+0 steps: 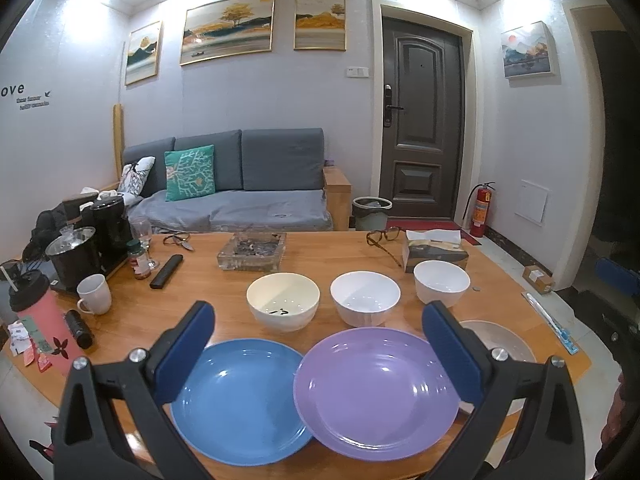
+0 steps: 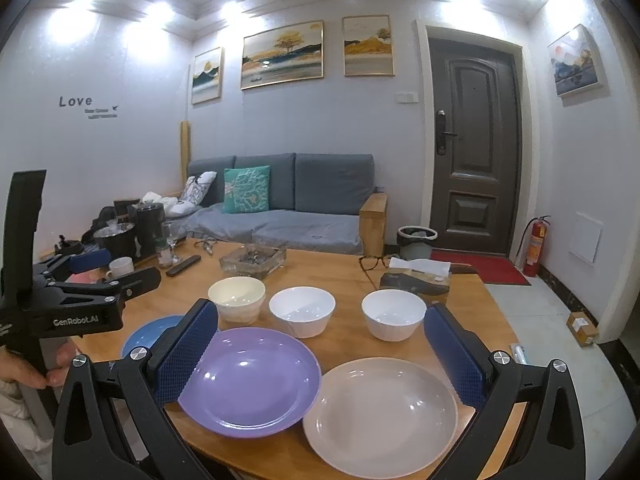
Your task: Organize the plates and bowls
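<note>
Three plates lie in a row near the table's front edge: a blue plate [image 1: 240, 398], a purple plate [image 1: 376, 392] and a pale pink plate [image 2: 380, 416]. Behind them stand a cream bowl [image 1: 283, 300] and two white bowls [image 1: 365, 303] [image 1: 441, 282]. My left gripper [image 1: 320, 340] is open and empty, above the blue and purple plates. My right gripper [image 2: 322, 340] is open and empty, above the purple plate [image 2: 250, 380] and the pink plate. The left gripper also shows at the left of the right wrist view [image 2: 116, 270].
The wooden table [image 1: 208, 296] also holds a glass ashtray [image 1: 252, 254], a tissue box [image 1: 434, 250], glasses [image 1: 384, 236], a remote [image 1: 166, 271], a white mug [image 1: 94, 294], a pink tumbler [image 1: 40, 320] and a tea set [image 1: 88, 240]. A sofa stands behind.
</note>
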`<state>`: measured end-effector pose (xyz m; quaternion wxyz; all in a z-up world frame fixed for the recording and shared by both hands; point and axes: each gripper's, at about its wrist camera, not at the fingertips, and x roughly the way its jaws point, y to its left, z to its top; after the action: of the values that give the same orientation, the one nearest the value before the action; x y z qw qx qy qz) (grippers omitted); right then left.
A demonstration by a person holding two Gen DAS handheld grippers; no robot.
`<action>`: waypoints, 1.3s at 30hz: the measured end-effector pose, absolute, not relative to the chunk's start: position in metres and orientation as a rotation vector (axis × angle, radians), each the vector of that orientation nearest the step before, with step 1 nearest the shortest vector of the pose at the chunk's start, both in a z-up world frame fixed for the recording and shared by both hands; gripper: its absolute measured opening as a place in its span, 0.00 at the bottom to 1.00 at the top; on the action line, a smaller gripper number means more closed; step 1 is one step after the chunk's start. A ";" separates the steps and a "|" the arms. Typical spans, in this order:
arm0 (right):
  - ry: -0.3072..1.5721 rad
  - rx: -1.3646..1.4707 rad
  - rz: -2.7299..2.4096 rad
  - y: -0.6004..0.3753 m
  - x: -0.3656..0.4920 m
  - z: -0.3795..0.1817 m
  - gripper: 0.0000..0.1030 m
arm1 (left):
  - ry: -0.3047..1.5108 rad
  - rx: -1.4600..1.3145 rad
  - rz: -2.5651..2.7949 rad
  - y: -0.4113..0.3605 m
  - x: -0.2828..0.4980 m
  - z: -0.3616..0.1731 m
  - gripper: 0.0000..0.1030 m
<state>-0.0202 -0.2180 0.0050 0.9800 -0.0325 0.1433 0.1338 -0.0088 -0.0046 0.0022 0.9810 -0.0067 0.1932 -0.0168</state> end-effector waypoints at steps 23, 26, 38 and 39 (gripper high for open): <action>0.276 -0.052 0.265 -0.226 -0.034 0.011 0.99 | 0.382 -0.013 -0.037 -0.008 -0.015 0.006 0.99; 0.279 -0.054 0.271 -0.223 -0.034 0.011 0.99 | 0.382 -0.013 -0.037 -0.009 -0.016 0.006 0.99; 0.284 -0.057 0.272 -0.219 -0.032 0.013 0.99 | 0.384 -0.016 -0.041 -0.011 -0.017 0.006 0.99; 0.285 -0.059 0.272 -0.219 -0.033 0.013 0.99 | 0.384 -0.015 -0.041 -0.011 -0.017 0.006 0.99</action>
<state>-0.0326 -0.2185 0.0126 0.9802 -0.0291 0.1415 0.1352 -0.0166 -0.0111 0.0061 0.9814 -0.0075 0.1908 -0.0206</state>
